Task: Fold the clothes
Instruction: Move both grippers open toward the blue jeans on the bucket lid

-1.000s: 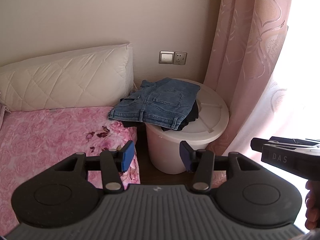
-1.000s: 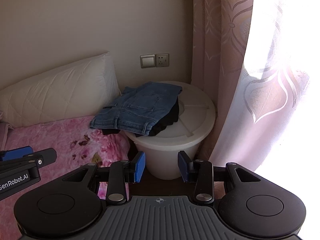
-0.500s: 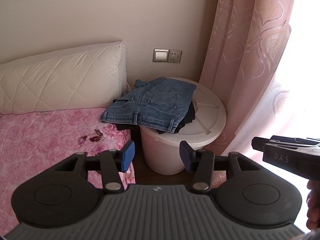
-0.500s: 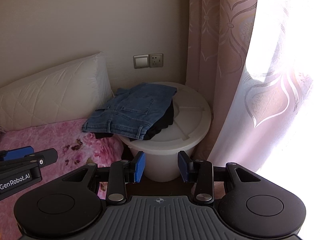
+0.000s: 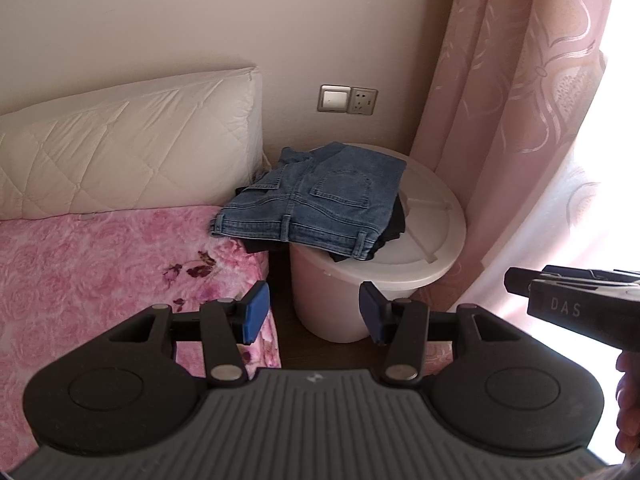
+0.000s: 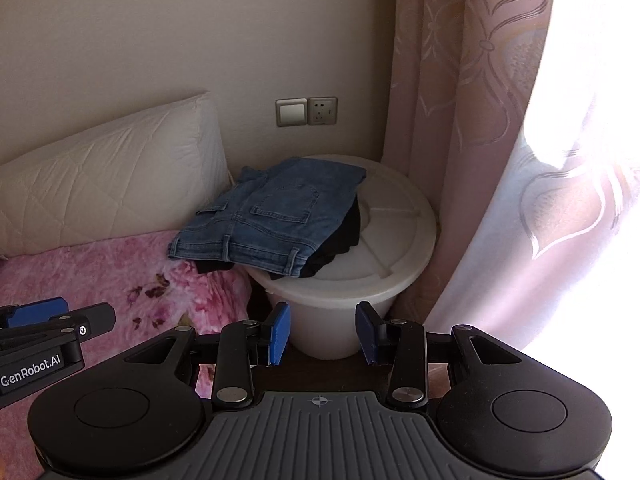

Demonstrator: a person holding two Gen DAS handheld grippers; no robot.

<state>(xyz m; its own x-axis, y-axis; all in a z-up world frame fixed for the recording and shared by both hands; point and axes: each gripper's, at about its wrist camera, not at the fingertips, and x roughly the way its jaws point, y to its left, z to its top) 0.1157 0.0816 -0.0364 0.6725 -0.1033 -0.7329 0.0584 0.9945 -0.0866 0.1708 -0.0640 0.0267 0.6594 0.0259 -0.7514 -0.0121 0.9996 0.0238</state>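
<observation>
Folded blue denim shorts lie on top of dark folded clothes, stacked on the lid of a white round bin beside the bed. The stack's left end overhangs the pink bedspread. My left gripper hangs open and empty in front of the bin, well short of the clothes. My right gripper is also open and empty, low before the bin. Each gripper shows at the edge of the other's view.
A pink floral bedspread covers the bed on the left, with a white quilted pillow against the wall. A pink curtain hangs close on the right of the bin. A switch and socket sit on the wall above it.
Both views have shifted so the bin and clothes stack sit nearer the centre. Both grippers stay open and empty.
</observation>
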